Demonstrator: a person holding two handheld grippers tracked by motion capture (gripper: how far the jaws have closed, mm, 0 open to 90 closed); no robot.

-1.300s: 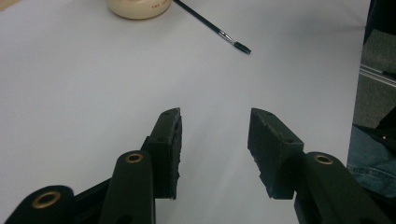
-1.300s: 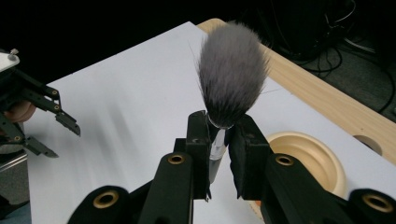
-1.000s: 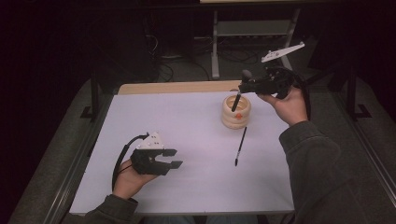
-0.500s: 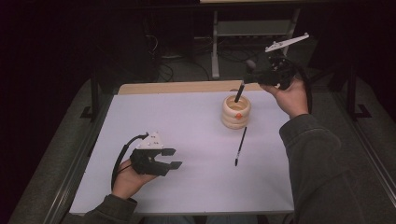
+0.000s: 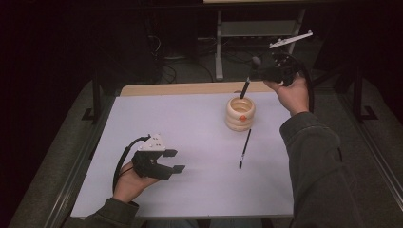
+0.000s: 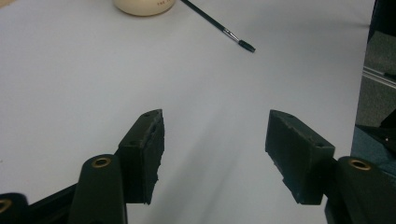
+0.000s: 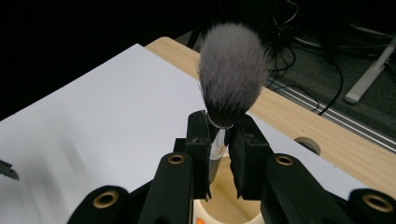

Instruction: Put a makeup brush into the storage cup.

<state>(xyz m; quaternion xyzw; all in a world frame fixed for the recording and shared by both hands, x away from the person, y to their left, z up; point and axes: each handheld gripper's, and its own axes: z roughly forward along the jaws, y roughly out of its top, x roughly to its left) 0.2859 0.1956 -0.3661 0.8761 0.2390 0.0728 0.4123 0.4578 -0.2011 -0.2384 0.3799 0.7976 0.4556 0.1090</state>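
Right gripper (image 5: 259, 72) clamps the makeup brush (image 7: 232, 74) above the cream holder (image 5: 240, 114); left gripper (image 5: 177, 160), jaws just widening, holds nothing.

Left gripper (image 5: 175, 161) is resting low at the near left, its jaws just opening with nothing between them. Right gripper (image 5: 254, 74) is raised far right, jaws clamping.

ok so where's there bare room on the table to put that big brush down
The widest bare patch is the table's far-left stretch, between the left gripper and the holder. Another lies along the near edge, between the thin brush and the sleeve. It is crowded around the holder, where the right gripper holds the big brush.
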